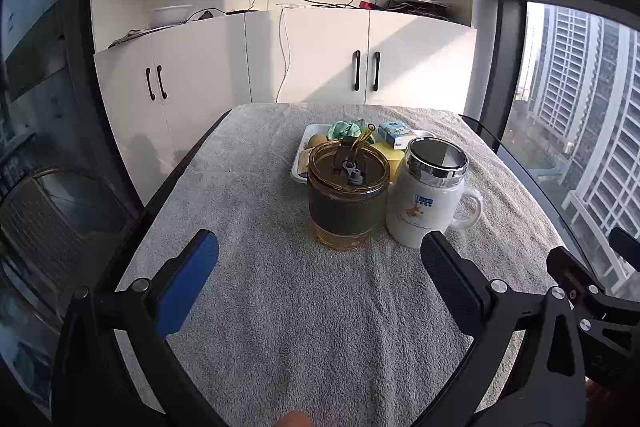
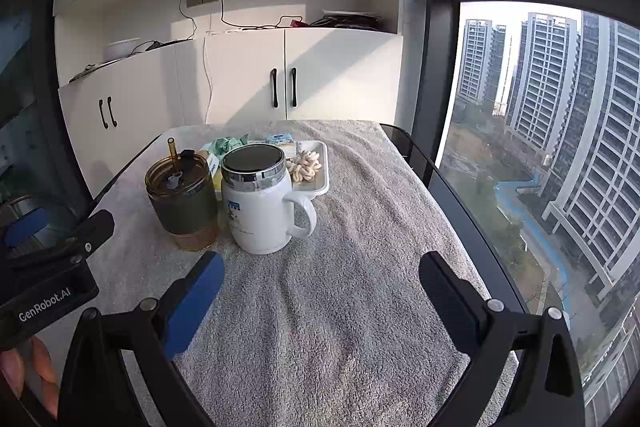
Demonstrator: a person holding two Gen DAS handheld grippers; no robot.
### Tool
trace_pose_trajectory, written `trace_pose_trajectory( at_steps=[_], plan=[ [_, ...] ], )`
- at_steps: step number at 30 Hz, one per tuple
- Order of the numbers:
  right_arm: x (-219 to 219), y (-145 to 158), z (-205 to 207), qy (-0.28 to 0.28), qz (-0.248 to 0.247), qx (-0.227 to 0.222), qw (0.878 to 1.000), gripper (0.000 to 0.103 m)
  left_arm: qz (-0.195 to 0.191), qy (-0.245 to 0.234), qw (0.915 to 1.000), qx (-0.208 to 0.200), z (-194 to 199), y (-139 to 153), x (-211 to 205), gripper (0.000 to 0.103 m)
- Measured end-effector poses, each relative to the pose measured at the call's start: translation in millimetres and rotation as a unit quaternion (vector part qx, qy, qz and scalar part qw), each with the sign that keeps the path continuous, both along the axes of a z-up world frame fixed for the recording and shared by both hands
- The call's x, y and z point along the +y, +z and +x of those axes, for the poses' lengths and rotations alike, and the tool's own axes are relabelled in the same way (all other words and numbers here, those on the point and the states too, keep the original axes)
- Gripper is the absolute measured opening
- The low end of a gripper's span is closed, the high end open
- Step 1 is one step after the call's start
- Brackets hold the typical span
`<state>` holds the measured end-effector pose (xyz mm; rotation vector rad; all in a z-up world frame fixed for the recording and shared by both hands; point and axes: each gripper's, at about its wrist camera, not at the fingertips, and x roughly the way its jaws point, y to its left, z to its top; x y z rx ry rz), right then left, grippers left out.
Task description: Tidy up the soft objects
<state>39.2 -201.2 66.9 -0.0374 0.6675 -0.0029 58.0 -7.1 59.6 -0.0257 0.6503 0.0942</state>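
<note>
A white tray (image 1: 298, 169) (image 2: 322, 183) at the far middle of the towel-covered table holds soft items: a crumpled green cloth (image 1: 344, 129) (image 2: 226, 145), a blue-and-white packet (image 1: 394, 133) (image 2: 282, 139), a pile of pale rings (image 2: 306, 163) and a yellow piece (image 1: 394, 155). An amber tumbler with a dark sleeve and straw (image 1: 346, 203) (image 2: 182, 203) and a white mug with a steel lid (image 1: 430, 195) (image 2: 260, 203) stand in front of the tray. My left gripper (image 1: 320, 259) is open and empty, just short of the tumbler. My right gripper (image 2: 322, 273) is open and empty, right of the mug.
A grey towel (image 1: 300, 307) (image 2: 340, 307) covers the table. White cabinets (image 1: 320, 59) (image 2: 240, 75) stand behind it, with cables on their top. A tall window (image 2: 540, 147) runs along the right. A chair (image 1: 52, 219) stands at the left. The left gripper's body (image 2: 48, 267) shows beside my right gripper.
</note>
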Motion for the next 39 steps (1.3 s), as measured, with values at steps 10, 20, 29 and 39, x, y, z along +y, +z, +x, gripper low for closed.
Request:
trace_pose_trajectory(
  at_steps=[10, 20, 29, 39],
  plan=[
    [5.5, -1.2, 0.9, 0.006, -0.009, 0.005, 1.000, 0.100, -0.011, -0.037, 0.9992, -0.007, -1.3, -2.8, -8.7, 0.103],
    [4.2, -6.1, 3.4, 0.001, -0.018, 0.012, 1.000, 0.100, -0.007, -0.039, 0.9992, -0.006, 1.0, -4.1, -10.2, 0.103],
    [4.0, -8.2, 5.4, -0.003, -0.025, 0.018, 1.000, 0.100, 0.002, -0.041, 0.9992, 0.001, 4.1, -7.5, -12.9, 0.103],
    [4.6, -8.5, 5.9, -0.004, -0.024, 0.019, 1.000, 0.100, -0.003, -0.039, 0.9992, 0.003, 4.8, -8.7, -10.4, 0.103]
  ],
)
